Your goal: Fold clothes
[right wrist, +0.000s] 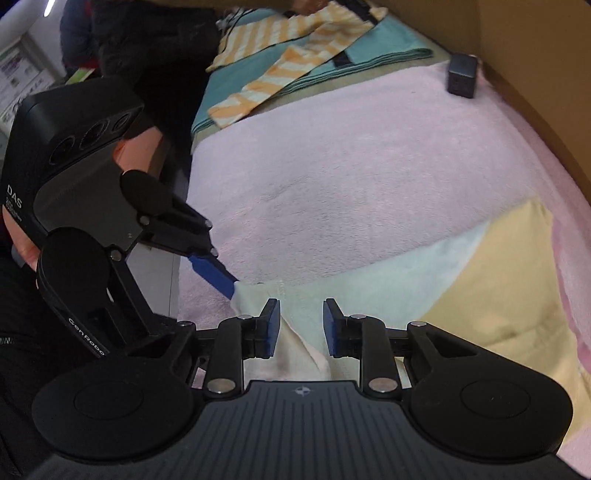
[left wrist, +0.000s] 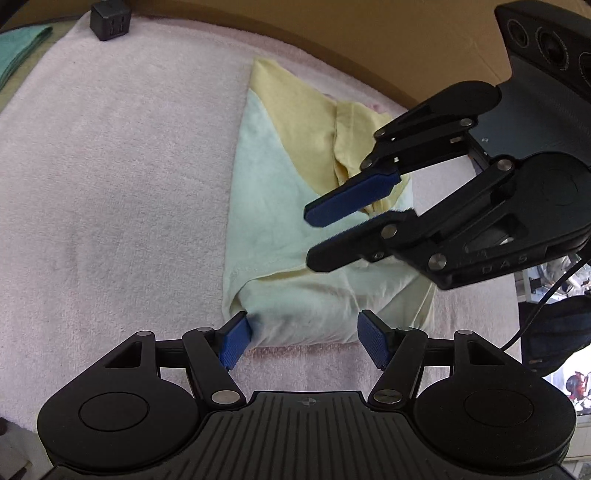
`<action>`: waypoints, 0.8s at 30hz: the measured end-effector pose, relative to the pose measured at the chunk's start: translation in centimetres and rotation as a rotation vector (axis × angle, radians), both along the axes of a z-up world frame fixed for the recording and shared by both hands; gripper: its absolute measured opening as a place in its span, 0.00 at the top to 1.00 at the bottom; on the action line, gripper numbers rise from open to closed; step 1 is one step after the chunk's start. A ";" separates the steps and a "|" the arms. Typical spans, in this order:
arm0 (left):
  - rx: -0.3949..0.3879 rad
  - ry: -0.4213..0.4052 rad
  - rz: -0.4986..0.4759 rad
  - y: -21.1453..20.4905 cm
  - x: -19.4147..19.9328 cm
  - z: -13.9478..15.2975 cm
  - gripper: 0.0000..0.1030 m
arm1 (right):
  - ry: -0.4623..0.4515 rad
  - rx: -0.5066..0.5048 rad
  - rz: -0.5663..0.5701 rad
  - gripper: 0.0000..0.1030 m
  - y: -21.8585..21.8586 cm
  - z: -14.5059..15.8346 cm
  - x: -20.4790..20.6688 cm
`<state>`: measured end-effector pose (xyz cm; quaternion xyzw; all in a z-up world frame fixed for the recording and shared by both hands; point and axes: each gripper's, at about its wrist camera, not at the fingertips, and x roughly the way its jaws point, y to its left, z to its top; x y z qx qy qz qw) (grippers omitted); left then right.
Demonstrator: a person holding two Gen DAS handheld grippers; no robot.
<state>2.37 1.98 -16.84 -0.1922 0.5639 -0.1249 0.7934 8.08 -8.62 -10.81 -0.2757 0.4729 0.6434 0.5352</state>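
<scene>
A folded pale yellow and mint garment lies on a pink towel. My left gripper stands open and wide at the garment's near edge. Its left pad touches the garment's near left corner, and its right pad rests over the same edge. My right gripper hovers over the garment's right half, open by a narrow gap with nothing between the pads. In the right wrist view the right gripper is just above the garment, and one of the left gripper's fingers meets its corner.
A black cube sits at the towel's far corner beside a brown cardboard wall. A teal cloth with an orange-striped garment lies beyond the towel. A person in dark clothes stands at the table's edge.
</scene>
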 end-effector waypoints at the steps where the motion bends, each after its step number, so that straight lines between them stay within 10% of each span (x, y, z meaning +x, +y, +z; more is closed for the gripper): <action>1: -0.001 -0.004 0.004 0.0 0.0 -0.1 0.25 | -0.013 -0.017 0.037 0.72 0.7 -0.2 -0.5; 6: 0.026 -0.017 -0.006 -0.4 -0.2 -0.4 0.26 | -0.059 -0.078 0.129 0.74 3.1 -1.8 -1.8; 8: 0.037 -0.020 -0.012 -0.6 -0.2 -0.5 0.27 | -0.056 -0.090 0.117 1.00 3.6 -2.4 -1.9; 10: 0.047 -0.026 -0.018 -0.8 -0.3 -0.5 0.27 | -0.026 -0.078 0.069 1.00 3.4 -2.6 -1.6; 15: 0.110 -0.058 -0.046 -1.5 -0.8 -0.5 0.27 | 0.060 -0.013 -0.277 1.00 -0.1 -2.6 1.5; 21: 0.269 -0.120 -0.143 -3.7 -1.3 -0.2 0.29 | 0.408 -0.146 -0.755 0.96 -5.8 -5.6 5.5; 24: 0.370 -0.152 -0.205 -5.1 -1.6 -0.1 0.31 | 0.307 -0.184 -0.742 0.89 -6.1 -5.2 5.4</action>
